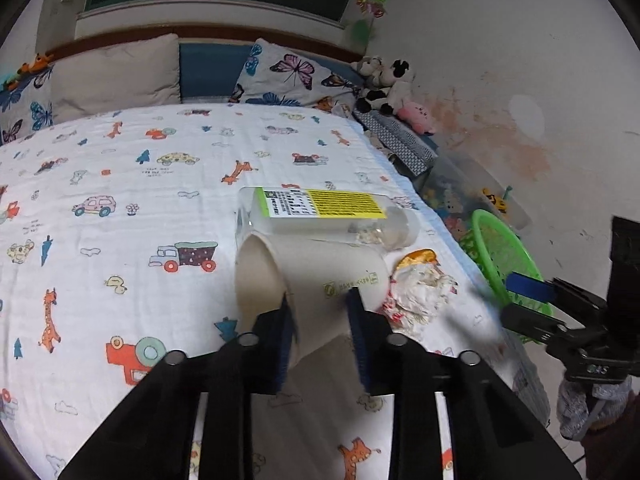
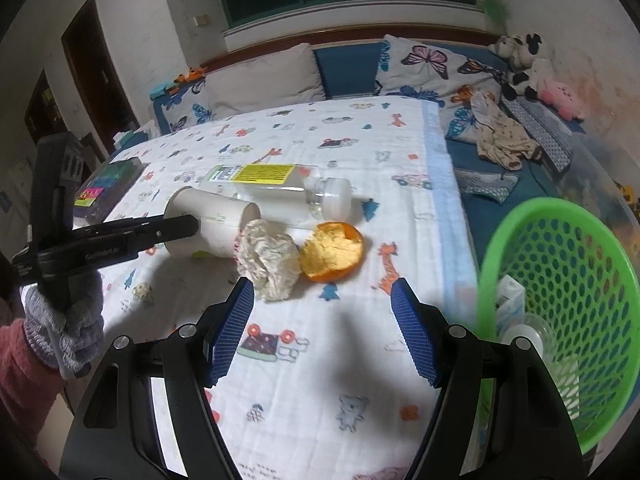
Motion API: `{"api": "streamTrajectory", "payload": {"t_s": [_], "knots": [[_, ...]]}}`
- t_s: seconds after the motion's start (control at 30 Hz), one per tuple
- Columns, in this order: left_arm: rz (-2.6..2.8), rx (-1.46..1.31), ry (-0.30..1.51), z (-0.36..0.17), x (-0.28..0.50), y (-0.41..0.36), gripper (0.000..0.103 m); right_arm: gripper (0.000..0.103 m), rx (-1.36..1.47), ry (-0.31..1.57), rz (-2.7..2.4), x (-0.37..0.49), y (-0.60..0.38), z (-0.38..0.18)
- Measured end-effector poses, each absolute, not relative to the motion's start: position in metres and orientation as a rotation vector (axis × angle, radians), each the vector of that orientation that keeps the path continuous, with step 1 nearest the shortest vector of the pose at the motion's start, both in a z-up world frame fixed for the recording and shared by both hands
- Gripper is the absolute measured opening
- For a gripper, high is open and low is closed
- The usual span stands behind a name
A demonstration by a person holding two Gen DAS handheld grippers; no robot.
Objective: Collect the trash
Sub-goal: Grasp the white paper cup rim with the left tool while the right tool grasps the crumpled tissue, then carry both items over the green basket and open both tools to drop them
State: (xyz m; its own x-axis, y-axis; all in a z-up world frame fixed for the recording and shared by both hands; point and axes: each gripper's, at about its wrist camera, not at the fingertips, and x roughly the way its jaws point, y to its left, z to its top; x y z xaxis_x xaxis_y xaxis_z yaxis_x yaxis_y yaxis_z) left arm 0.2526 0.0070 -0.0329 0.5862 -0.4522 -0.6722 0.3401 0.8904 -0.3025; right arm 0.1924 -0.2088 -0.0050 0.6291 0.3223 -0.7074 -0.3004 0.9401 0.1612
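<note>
Left gripper [image 1: 320, 300] pinched the paper cup's [image 1: 312, 272] wall, centre frame | right gripper [image 2: 322, 292] stood half open, empty, above the crumpled tissue [image 2: 268, 260] | green basket [image 2: 560, 280], right edge, held a small carton [image 2: 510, 300] and a clear cup [image 2: 532, 334].

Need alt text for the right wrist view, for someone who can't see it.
The open right gripper hovers over a cartoon-print bedspread, aimed at a crumpled tissue and an orange peel. Left of them, the left gripper clamps a paper cup lying beside a clear bottle; a green basket stands at right.
</note>
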Motion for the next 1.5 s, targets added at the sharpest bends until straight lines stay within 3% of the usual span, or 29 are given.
{"api": "streamTrajectory", "payload": {"t_s": [0.23,0.63,0.7,0.8,1.5], "knots": [[-0.426,-0.123,0.777,-0.018,0.233,0.018,0.006,0.069,0.005,0.824,0.403,0.205,-0.182,-0.012],[-0.379,-0.132,0.768,-0.014,0.214,0.044,0.006,0.064,-0.062,0.858,0.411,0.234,-0.143,-0.034],[-0.379,-0.132,0.769,-0.015,0.213,0.044,0.006,0.055,-0.072,0.865,0.402,0.236,-0.141,-0.038],[-0.374,-0.126,0.765,-0.014,0.212,0.044,0.006,0.05,-0.063,0.864,0.403,0.235,-0.143,-0.038],[-0.492,-0.081,0.702,0.026,0.188,-0.02,0.004,0.043,0.054,0.754,0.371,0.172,-0.217,0.009]]}}
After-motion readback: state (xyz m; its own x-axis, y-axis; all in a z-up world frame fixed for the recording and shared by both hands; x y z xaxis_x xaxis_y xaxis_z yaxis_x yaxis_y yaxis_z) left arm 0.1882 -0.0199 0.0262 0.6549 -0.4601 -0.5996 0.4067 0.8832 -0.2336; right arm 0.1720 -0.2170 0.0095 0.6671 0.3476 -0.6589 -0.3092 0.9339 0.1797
